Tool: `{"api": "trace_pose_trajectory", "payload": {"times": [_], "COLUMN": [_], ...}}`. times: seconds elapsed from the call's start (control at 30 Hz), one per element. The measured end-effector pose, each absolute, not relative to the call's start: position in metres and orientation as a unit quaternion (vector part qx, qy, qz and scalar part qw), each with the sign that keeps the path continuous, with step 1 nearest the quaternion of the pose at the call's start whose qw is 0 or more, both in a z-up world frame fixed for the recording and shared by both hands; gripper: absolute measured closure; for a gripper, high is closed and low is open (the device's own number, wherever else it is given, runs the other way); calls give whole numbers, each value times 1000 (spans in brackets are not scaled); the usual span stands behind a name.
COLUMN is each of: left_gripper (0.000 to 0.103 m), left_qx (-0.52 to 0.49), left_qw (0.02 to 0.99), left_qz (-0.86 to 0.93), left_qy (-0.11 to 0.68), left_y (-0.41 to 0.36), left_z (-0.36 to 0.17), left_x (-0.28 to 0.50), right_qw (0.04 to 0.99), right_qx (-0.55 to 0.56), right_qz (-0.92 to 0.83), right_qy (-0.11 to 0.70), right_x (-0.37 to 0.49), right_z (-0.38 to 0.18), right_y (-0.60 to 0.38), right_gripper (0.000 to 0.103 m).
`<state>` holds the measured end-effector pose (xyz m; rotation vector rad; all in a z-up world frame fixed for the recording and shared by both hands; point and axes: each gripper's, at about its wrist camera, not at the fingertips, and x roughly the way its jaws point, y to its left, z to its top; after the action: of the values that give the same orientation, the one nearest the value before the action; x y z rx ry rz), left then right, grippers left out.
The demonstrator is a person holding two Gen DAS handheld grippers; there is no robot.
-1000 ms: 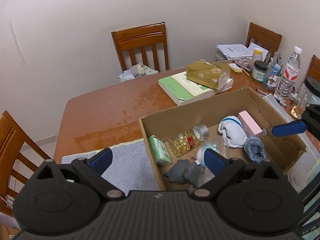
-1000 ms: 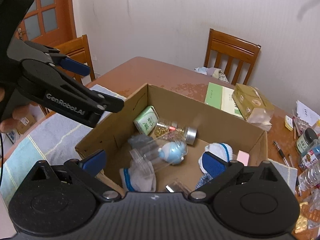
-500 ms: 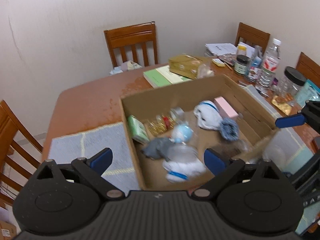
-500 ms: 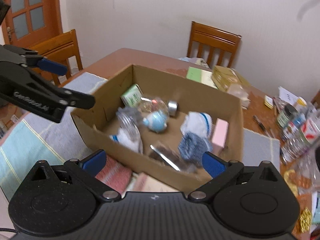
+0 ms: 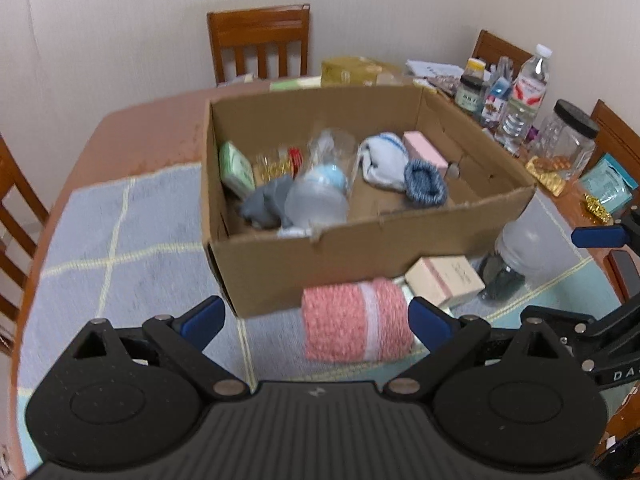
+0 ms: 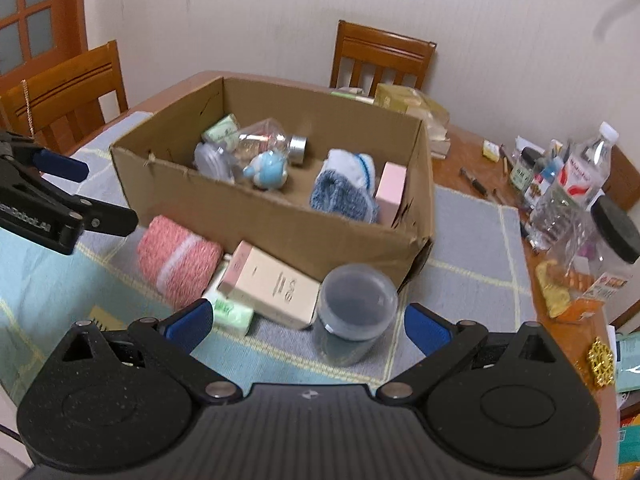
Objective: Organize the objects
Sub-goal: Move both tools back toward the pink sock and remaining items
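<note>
A brown wooden desk (image 5: 132,136) is covered by a pale blue cloth (image 5: 120,248) with yellow lines. One open cardboard box (image 5: 360,256) is seen on the cloth, near the desk's middle. Inside it are one pink box (image 5: 425,153), one white sock (image 5: 384,160), one blue sock (image 5: 425,185), one small blue toy (image 6: 267,169) and one green packet (image 5: 236,168). By the box's near wall lie one pink rolled towel (image 5: 356,322), one cream box (image 6: 276,284) and one clear jar (image 6: 354,314). The left gripper (image 5: 316,318) and right gripper (image 6: 306,322) are held with jaws wide and empty. "GenRobot.AI" can be partly read on the left gripper.
</note>
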<state>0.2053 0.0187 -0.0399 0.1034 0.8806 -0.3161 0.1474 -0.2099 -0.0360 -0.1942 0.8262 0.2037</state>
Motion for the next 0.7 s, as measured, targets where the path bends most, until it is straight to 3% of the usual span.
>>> {"api": "trace_pose_trajectory", "payload": {"times": [0.7], "left_gripper": [5], "left_qx": [20], "left_qw": [867], "left_qz": [-151], "left_qy": [475], "left_y": [10], "left_z": [-78], "left_x": [203], "right_qw": [902], "right_qx": [-102], "right_qz": [95], "right_qy": [408], "right_x": [173], "right_z": [-62], "right_y": [-202], "right_gripper": [0]}}
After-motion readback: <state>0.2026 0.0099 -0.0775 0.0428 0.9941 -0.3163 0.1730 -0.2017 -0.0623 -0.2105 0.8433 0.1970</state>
